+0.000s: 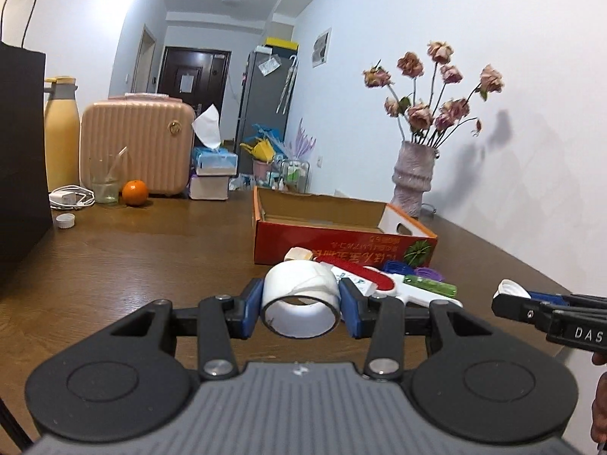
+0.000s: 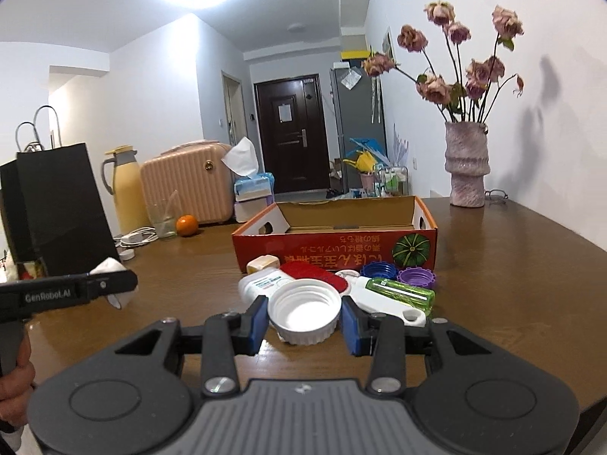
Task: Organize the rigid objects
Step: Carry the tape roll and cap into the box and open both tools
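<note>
Holding a roll of white tape [image 1: 301,309] in your left gripper [image 1: 301,311], you have it pinched across its outer wall, a blue pad [image 1: 253,309] pressing on each side, the open core facing back at you. It sits above the wooden table [image 1: 132,258], short of the red cardboard box [image 1: 341,240]. Tape like this is probably light and fairly stiff, but the ring can squash to an oval if you squeeze harder — the side-on hold you have is the sensible one.

Between the two grippers, just in front of the box, lies the rest of the pile: a white bottle [image 2: 261,284], a red brush [image 2: 315,275], a green tube [image 2: 402,292], a blue cap [image 2: 379,270] and a purple cap [image 2: 417,276], crowded together and touching in places. All look hard and light; the smooth tube is the one likeliest to slip or roll.

Your right gripper [image 2: 303,318] is clamped on a wide white lid [image 2: 303,316], open side up, pads [image 2: 260,320] on its ribbed rim. That ribbing should give good bite, and the plastic looks rigid enough to take it.

The box stands open-topped, and what shows of its inside looks empty — my guess is both pieces go in there, and neither should mind being set down.
</note>
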The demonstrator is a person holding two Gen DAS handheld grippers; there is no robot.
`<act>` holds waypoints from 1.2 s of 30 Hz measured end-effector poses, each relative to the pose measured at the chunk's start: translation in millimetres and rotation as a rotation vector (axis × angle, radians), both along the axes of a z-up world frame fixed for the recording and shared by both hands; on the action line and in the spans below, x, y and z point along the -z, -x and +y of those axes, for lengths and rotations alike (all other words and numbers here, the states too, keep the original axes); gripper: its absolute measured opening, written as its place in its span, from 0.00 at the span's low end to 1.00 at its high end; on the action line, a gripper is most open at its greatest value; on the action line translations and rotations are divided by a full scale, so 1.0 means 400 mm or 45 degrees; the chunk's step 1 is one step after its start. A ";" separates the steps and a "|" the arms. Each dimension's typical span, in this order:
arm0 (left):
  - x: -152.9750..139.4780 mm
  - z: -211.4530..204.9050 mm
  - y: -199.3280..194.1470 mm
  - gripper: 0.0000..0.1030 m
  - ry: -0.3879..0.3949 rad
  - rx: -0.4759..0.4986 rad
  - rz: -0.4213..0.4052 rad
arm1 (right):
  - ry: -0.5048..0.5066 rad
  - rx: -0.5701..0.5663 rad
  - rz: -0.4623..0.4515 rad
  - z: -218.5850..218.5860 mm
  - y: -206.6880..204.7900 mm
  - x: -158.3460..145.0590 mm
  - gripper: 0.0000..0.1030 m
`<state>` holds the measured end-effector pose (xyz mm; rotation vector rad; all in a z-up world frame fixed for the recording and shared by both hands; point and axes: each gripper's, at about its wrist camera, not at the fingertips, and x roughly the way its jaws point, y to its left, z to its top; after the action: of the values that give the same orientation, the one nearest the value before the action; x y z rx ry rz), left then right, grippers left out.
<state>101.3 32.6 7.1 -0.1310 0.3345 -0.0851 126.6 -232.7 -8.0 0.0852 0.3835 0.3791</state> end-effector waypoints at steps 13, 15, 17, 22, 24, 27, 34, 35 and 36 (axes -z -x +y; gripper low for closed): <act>-0.095 -0.003 -0.103 0.43 -0.039 0.061 -0.139 | 0.027 -0.022 -0.097 -0.035 -0.039 -0.093 0.38; -0.110 0.001 -0.181 0.43 -0.055 0.073 -0.128 | 0.054 -0.042 -0.112 -0.033 -0.099 -0.113 0.38; -0.122 0.004 -0.274 0.43 -0.079 0.098 -0.103 | 0.071 -0.064 -0.114 -0.030 -0.177 -0.131 0.38; -0.133 0.016 -0.599 0.43 -0.063 0.154 0.085 | 0.151 -0.098 -0.033 -0.012 -0.445 -0.156 0.38; -0.113 0.019 -0.738 0.43 -0.049 0.148 0.185 | 0.159 -0.113 0.052 -0.008 -0.577 -0.153 0.38; -0.070 0.017 -0.924 0.43 -0.109 0.071 0.290 | 0.169 -0.076 0.166 -0.007 -0.786 -0.129 0.38; 0.024 -0.024 -1.183 0.43 -0.317 0.114 0.466 | 0.387 0.004 0.339 0.036 -1.158 0.004 0.38; 0.042 -0.031 -1.202 0.46 -0.362 0.115 0.479 | 0.413 0.017 0.359 0.043 -1.193 0.025 0.38; 0.056 -0.036 -1.212 0.49 -0.397 0.124 0.489 | 0.433 0.027 0.385 0.049 -1.225 0.045 0.39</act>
<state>586.2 18.1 -15.3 0.1815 0.7326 -0.1028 616.6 -213.0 -25.9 -0.1876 0.7398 0.2752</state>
